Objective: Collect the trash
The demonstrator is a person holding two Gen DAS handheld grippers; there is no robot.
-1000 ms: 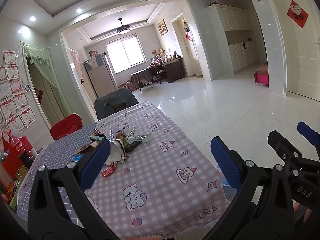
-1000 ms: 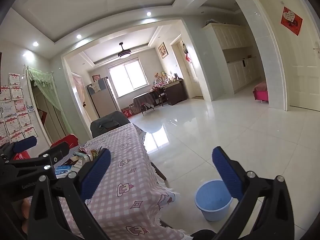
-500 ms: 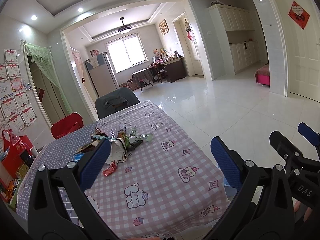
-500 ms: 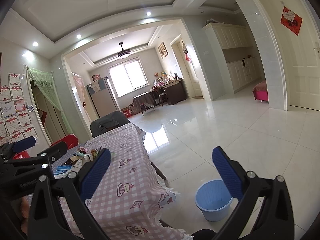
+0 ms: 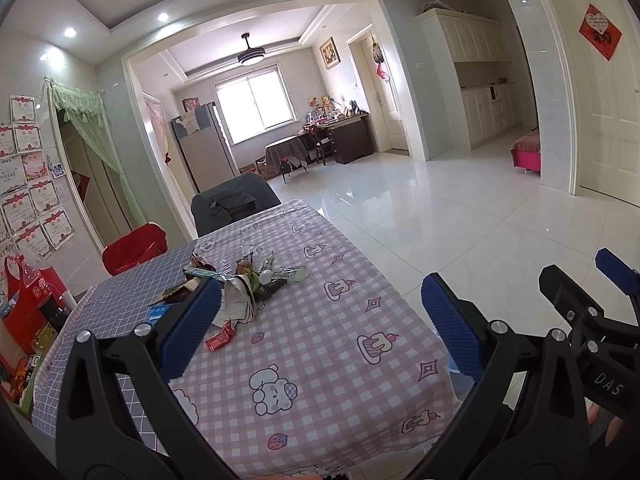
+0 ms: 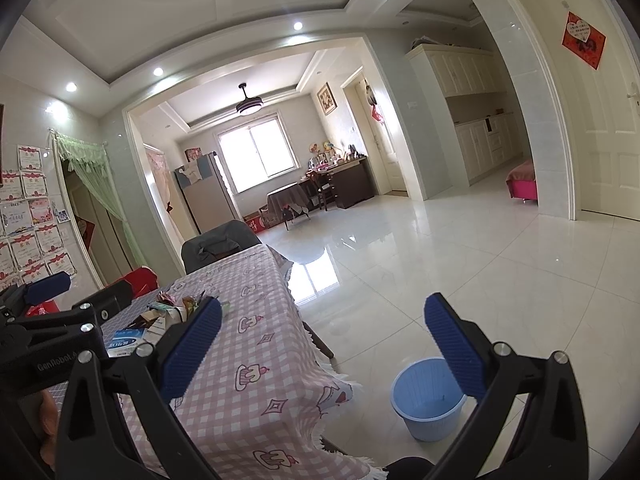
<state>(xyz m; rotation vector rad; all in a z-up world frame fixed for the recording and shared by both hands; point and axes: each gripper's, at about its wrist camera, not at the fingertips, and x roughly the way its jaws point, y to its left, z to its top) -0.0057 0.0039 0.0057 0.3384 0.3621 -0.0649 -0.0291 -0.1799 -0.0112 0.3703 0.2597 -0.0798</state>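
Two grippers, both spread wide with nothing between the pads: my left gripper hangs above the near part of the table, my right gripper off the table's edge over the floor, looking down at the blue bucket

Going left to right, the trash pile sits mid-table towards the far left, a loose heap of wrappers and crumpled paper; its spread runs roughly left-to-right across the cloth, with a green wrapper pointing right. A red candy wrapper lies apart on the near side, its long axis slanting from near-left to far-right

My worry: the wrappers are thin and flat, so my pads may pinch the tablecloth with them and drag the pile. Light scraps could also flutter off and miss the bucket, which stands well apart on the floor to the right
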